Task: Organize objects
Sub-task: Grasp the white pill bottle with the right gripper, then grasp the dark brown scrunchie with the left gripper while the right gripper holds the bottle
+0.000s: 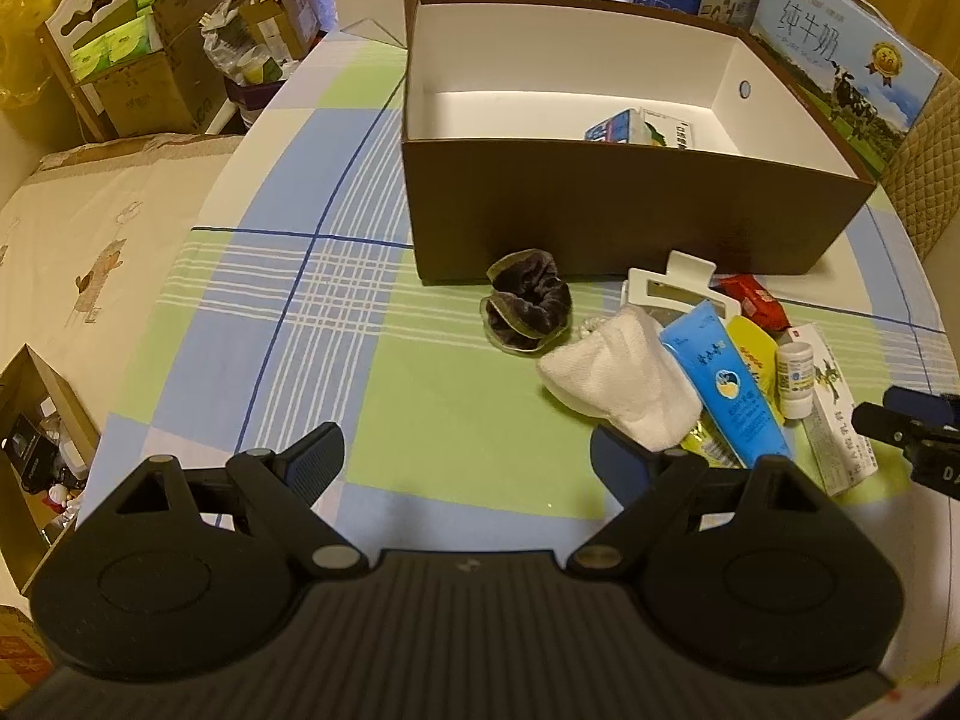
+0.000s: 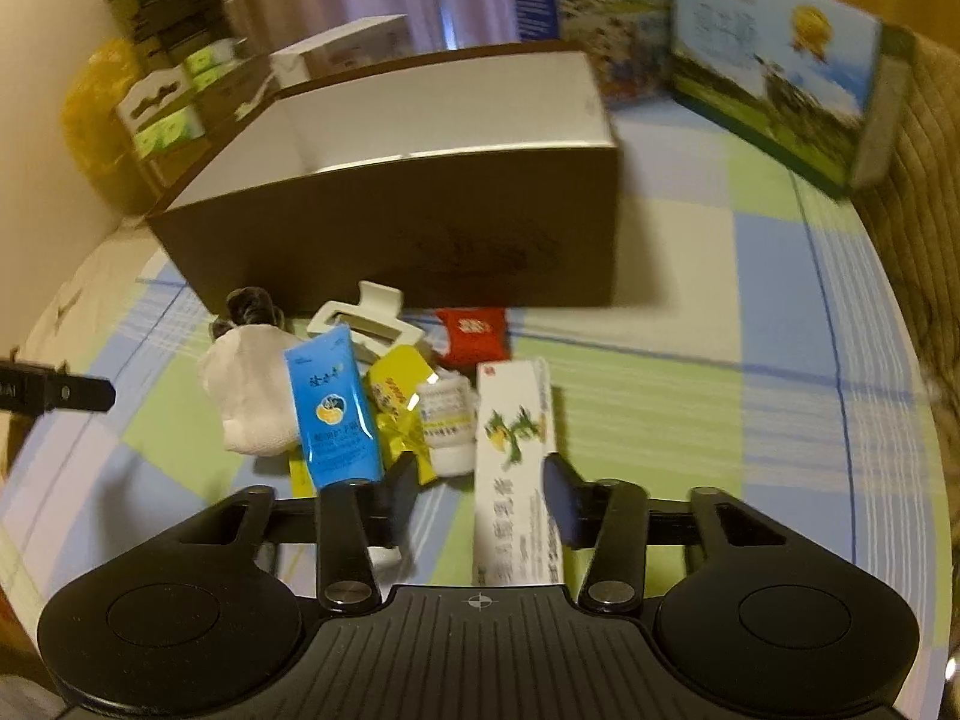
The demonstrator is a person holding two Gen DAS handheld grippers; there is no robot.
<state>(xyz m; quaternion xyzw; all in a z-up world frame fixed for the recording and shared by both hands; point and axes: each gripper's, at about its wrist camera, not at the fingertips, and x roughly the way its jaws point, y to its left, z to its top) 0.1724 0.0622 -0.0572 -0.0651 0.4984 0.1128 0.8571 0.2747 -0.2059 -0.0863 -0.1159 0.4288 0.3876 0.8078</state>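
- The large carton (image 1: 840,66) standing at the far right of the table (image 1: 420,396) carries the big characters 纯牛奶 and a gold medal badge over a meadow with a cow; the smaller print under them is too small to read.
- The white medicine box (image 2: 516,450) is long and narrow, with a green winged figure printed on its top face, a small red mark at its far end and green characters along its near half, blurred beyond reading.
- That box lies flat on the checked cloth, pointing away from the right gripper (image 2: 480,474). Its near half sits between the jaws: the right jaw is against its right edge, the left jaw stands off with a gap, so the box is not yet pinched.
- Just left of the box are a small white bottle (image 2: 447,420), a yellow sachet (image 2: 396,396) and a blue tube (image 2: 330,414) with a round yellow-and-dark emblem; a white folded cloth (image 2: 246,396) lies further left.
- Beyond them are a white hair claw (image 1: 672,288), a red packet (image 1: 753,300) and a dark scrunchie (image 1: 528,306), all near the brown open box (image 1: 600,222), which holds a few small cartons.
- The left gripper (image 1: 468,450) hovers over bare cloth, jaws spread wide and empty.
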